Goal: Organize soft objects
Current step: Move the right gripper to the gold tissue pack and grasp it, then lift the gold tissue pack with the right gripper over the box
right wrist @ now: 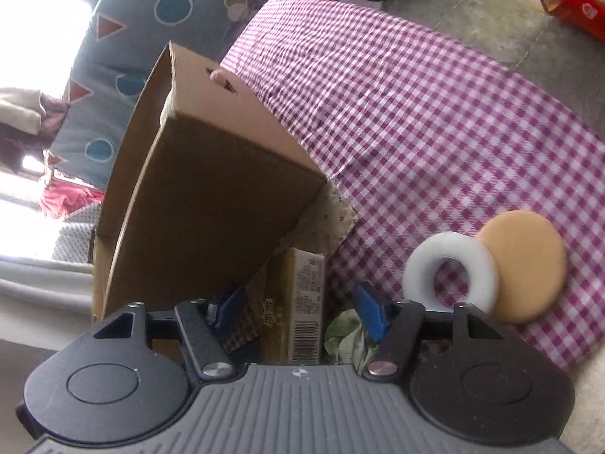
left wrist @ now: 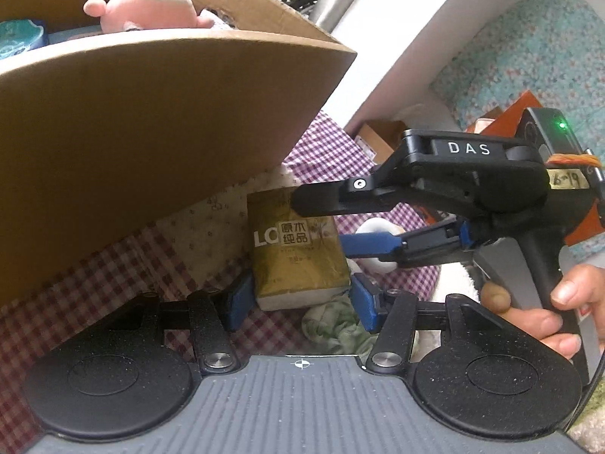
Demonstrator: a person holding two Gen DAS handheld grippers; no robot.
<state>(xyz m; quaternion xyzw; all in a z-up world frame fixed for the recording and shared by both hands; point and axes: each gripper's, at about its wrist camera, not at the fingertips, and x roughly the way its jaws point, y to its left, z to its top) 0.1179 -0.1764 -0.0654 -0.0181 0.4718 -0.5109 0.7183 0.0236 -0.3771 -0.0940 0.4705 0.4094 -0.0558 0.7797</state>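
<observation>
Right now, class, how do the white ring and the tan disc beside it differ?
The white ring has an open hole showing the checked cloth; the tan disc is solid. The ring is thick and rounded, the disc flat. The ring overlaps the disc's edge. Both are round and rest on the cloth.

Checked cloth; box, ring, disc

On the tablecloth the tissue pack lies before me, just right of the cardboard box holding a plush toy, with a crumpled cloth nearer me and a ring touching a round pad further right.
</observation>
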